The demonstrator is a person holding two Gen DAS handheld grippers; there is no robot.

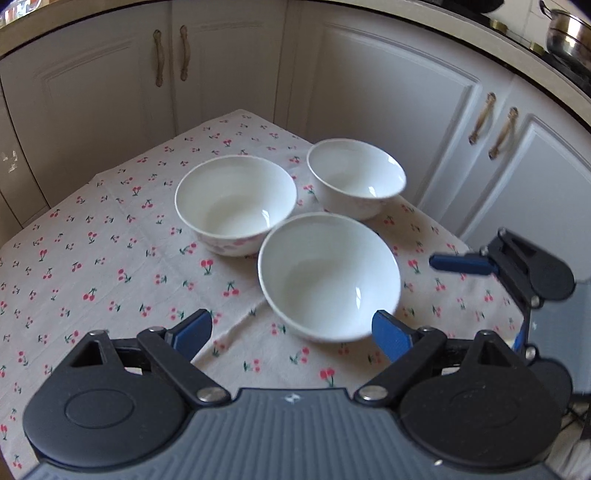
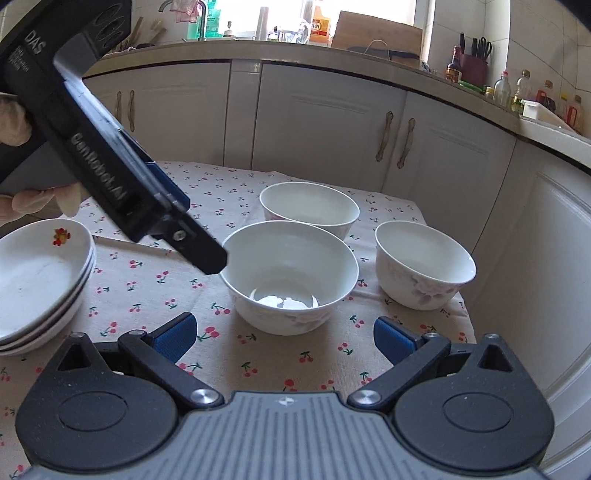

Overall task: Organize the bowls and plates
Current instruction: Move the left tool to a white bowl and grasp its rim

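Three white bowls stand close together on the cherry-print tablecloth (image 1: 92, 258). In the left wrist view the near bowl (image 1: 328, 275) sits just ahead of my open, empty left gripper (image 1: 291, 332), with one bowl (image 1: 236, 203) behind it to the left and one (image 1: 356, 177) at the back right. In the right wrist view the near bowl (image 2: 290, 275) is just ahead of my open, empty right gripper (image 2: 284, 339); the others are behind (image 2: 308, 208) and to the right (image 2: 424, 264). A stack of white plates (image 2: 40, 280) sits at the left. The left gripper (image 2: 110, 155) reaches in from the upper left.
White cabinet doors (image 2: 317, 122) close off the far side and the right (image 1: 406, 96). The table's right edge (image 2: 467, 317) lies near the right bowl. A steel pot (image 1: 569, 35) sits on the counter. The right gripper (image 1: 517, 266) shows at the right edge.
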